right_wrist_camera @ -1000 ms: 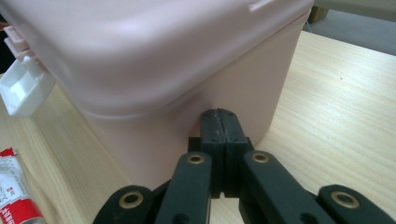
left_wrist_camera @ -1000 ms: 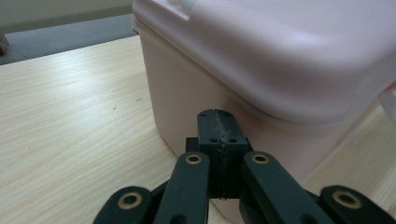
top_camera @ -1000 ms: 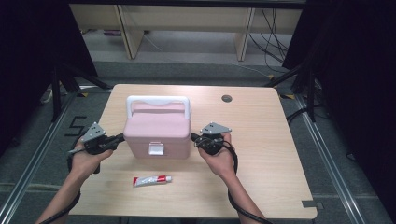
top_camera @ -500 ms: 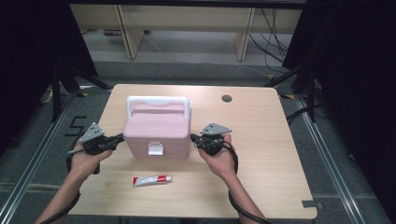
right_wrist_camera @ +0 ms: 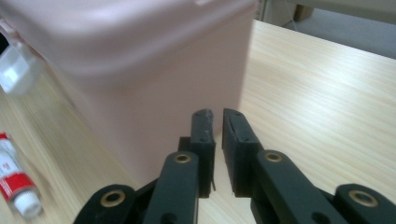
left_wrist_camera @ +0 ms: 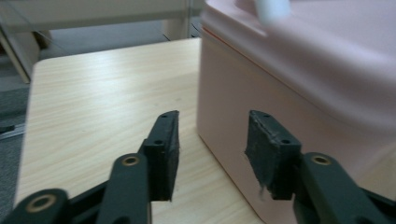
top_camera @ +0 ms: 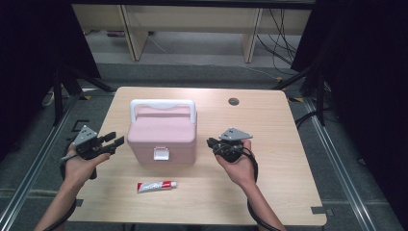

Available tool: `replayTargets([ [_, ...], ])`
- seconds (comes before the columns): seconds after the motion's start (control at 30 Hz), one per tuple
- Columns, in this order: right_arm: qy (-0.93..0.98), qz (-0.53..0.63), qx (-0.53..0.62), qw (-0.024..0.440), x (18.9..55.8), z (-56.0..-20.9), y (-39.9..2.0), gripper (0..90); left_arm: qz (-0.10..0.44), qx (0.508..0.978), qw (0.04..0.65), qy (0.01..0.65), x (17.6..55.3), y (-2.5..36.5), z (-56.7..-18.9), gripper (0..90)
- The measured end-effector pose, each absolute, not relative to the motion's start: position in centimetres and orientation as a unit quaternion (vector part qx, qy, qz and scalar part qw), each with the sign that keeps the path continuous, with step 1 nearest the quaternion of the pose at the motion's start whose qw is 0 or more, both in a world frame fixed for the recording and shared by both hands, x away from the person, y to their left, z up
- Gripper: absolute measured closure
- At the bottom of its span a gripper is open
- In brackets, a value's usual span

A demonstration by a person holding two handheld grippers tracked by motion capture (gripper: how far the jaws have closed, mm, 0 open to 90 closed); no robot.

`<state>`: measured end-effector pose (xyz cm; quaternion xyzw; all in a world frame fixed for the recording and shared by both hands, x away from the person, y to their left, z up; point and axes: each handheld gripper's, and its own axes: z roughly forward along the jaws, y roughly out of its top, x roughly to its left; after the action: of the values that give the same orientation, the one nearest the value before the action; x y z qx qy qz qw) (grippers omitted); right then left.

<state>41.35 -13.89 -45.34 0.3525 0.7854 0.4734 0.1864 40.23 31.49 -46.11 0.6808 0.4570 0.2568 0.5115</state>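
A pink lidded box [top_camera: 161, 137] with a white handle [top_camera: 162, 103] and a white front latch [top_camera: 161, 154] stands mid-table. My left gripper [top_camera: 115, 139] hovers just left of the box, apart from it. Its jaws have just been opening and stand wide, with nothing between the pads [left_wrist_camera: 163, 154]; the box's side [left_wrist_camera: 303, 79] rises right behind them. My right gripper [top_camera: 210, 142] is a short way off the box's right side. Its jaws have also just been opening, to a narrow empty gap [right_wrist_camera: 217, 149], beside the box wall [right_wrist_camera: 140, 84]. A red-and-white tube [top_camera: 156, 185] lies in front of the box.
The wooden table [top_camera: 274, 130] has a round cable hole [top_camera: 234, 101] at the back right. The tube [right_wrist_camera: 16, 184] lies near the box's front corner. Floor rails [top_camera: 29, 192] run along the left, and shelf legs [top_camera: 252, 43] stand beyond the far edge.
The left gripper's jaws have spread apart. The right hand has drawn a little to the right, away from the box, and its jaws have parted slightly. The box and tube lie as before.
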Motion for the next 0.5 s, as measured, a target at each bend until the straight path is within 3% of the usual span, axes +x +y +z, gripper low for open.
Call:
replayTargets([
  [0.03, 0.785, 0.469, 0.362, 0.184, 41.0, -45.4, -15.0, 82.2, 0.259, 0.674, 0.513, 0.464, 40.2, 31.8, -45.9, 45.8],
  [0.17, 0.783, 0.461, 0.367, 0.198, 40.6, -45.6, -16.1, 80.3, 0.263, 0.659, 0.519, 0.477, 40.2, 32.0, -45.0, 41.9],
  [0.5, 0.791, 0.456, 0.366, 0.179, 39.0, -46.1, -16.1, 76.9, 0.253, 0.637, 0.561, 0.465, 40.5, 31.1, -42.0, 44.8],
])
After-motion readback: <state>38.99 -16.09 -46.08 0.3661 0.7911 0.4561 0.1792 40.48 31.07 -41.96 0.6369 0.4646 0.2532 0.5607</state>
